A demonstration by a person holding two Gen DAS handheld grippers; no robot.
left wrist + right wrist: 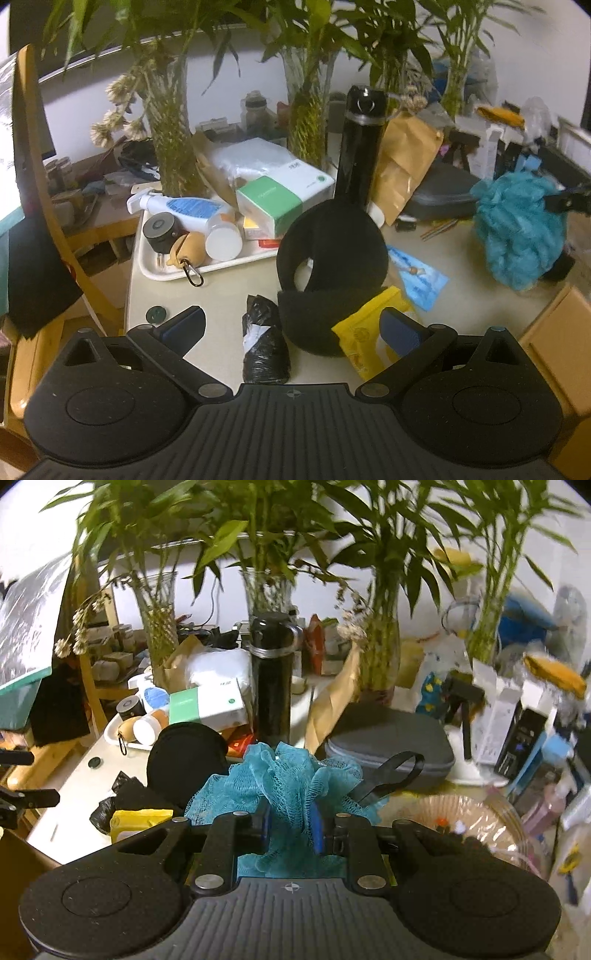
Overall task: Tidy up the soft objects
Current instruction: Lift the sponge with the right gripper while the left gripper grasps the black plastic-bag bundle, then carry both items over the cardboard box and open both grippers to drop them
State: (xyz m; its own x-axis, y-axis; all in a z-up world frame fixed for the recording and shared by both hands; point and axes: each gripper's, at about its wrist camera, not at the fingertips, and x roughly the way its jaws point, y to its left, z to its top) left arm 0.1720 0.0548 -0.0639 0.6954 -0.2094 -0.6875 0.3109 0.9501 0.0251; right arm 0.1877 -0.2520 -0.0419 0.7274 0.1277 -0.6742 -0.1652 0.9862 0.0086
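A teal mesh bath sponge [284, 779] is pinched between the blue pads of my right gripper [291, 827], which is shut on it and holds it above the table; the same sponge [517, 229] shows at the right of the left wrist view. My left gripper [291, 325] stands open low over the table, its fingers either side of a black soft cap [325, 266], a black wrapped bundle [264, 343] and a yellow packet [369, 332]. It touches none of them. The cap [181, 757] and yellow packet [136, 821] also appear left of the sponge.
A white tray [162, 271] with bottles and boxes sits at the back left beside a black flask [360, 147] and glass vases of bamboo [310, 122]. A grey zip case [388, 749] lies behind the sponge. A clear ribbed bowl [461, 819] stands at the right.
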